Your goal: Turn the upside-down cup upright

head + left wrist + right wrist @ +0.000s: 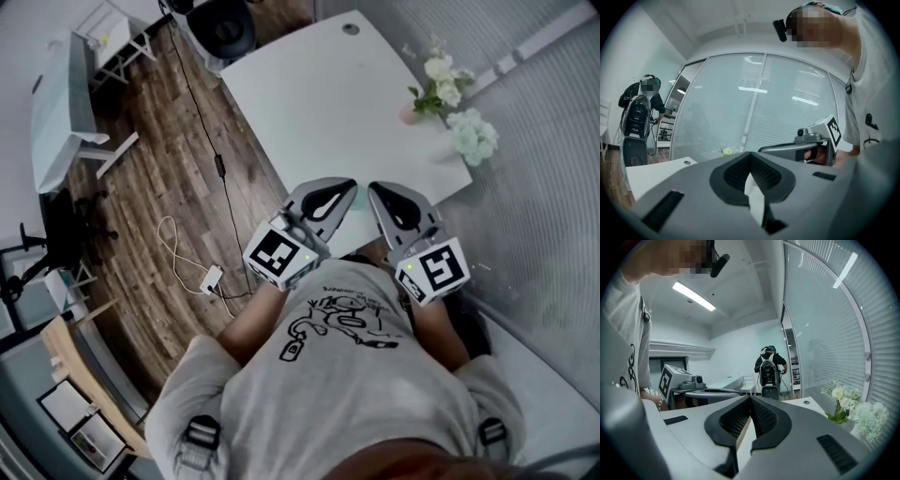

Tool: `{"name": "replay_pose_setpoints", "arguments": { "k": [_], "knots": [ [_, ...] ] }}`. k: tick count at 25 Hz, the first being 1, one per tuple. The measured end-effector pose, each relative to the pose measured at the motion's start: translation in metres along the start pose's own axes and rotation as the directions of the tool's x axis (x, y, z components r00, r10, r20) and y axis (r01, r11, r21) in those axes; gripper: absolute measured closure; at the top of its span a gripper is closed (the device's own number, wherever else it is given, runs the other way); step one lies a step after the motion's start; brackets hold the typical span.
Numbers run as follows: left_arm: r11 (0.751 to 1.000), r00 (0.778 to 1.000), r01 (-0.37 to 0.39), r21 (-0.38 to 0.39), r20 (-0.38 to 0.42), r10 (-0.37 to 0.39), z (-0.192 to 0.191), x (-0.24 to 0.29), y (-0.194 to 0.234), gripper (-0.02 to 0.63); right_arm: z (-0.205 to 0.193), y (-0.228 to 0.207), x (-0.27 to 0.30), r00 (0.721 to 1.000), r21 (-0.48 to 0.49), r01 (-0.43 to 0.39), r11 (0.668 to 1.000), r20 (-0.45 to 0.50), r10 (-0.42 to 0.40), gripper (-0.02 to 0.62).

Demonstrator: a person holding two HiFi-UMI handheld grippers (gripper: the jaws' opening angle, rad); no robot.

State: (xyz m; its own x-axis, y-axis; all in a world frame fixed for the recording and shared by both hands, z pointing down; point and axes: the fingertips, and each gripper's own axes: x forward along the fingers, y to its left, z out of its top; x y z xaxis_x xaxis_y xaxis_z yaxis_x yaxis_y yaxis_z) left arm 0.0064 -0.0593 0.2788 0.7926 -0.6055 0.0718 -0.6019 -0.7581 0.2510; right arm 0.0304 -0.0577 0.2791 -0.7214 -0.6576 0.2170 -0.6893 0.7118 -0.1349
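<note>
- Your left gripper (343,187): jaws together, nothing between them.
- Your right gripper (379,189): jaws together, empty.
- White table (309,103): flowers (441,84) at its edge.

The table (319,103) stands ahead of the person, with its right side along the glass wall with blinds (553,122). Flowers (448,98) sit on the table near that right edge. The left gripper (342,187) and right gripper (380,192) are side by side, close together, over the table's near edge. On the floor left of the table lie a cable (219,166) and a power strip (212,278). A chair (225,28) stands at the table's far end, and a desk (58,108) stands farther left.
</note>
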Motion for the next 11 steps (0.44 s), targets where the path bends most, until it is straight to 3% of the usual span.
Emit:
{"name": "replay_pose_setpoints", "arguments": {
  "k": [11],
  "knots": [
    [1.000,0.998,-0.016,0.013,0.060,0.015,0.025,0.005,0.003,0.603,0.022,-0.004,0.000,1.000,-0.051,0.006,0.999,0.029,-0.004,0.558]
  ]
}}
